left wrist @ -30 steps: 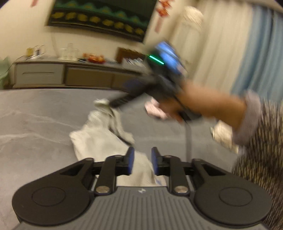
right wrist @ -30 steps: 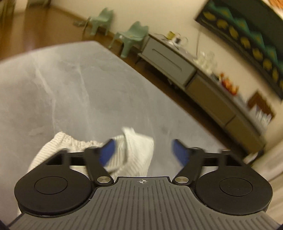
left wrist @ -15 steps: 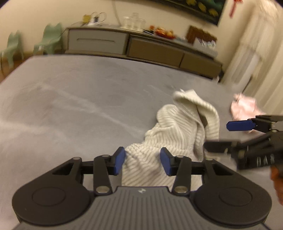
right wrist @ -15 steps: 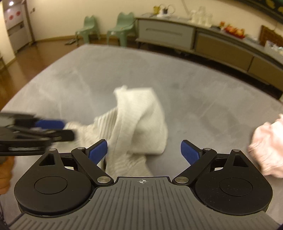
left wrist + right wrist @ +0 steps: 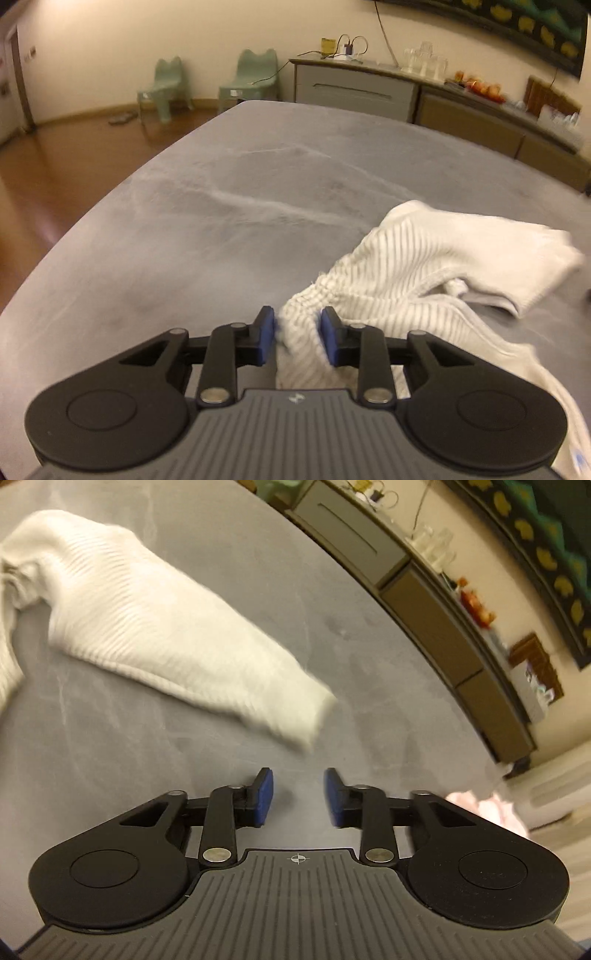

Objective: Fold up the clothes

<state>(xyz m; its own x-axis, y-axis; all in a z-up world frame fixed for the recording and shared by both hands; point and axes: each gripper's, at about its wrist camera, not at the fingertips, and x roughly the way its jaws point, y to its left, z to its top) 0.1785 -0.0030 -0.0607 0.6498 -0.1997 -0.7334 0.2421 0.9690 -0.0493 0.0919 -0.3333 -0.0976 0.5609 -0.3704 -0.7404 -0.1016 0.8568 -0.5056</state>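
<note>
White ribbed garment [image 5: 417, 266] bunched between closing left tongs [image 5: 297, 334], right tongs [image 5: 298, 794] closing, empty.

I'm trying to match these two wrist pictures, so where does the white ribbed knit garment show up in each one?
Left wrist: the white ribbed knit garment fills the lower right, its bunched edge between the left gripper fingers.
Right wrist: the garment lies upper left, its sleeve end above the empty right gripper.
Shared landmark: the grey sideboard behind the table.
</note>
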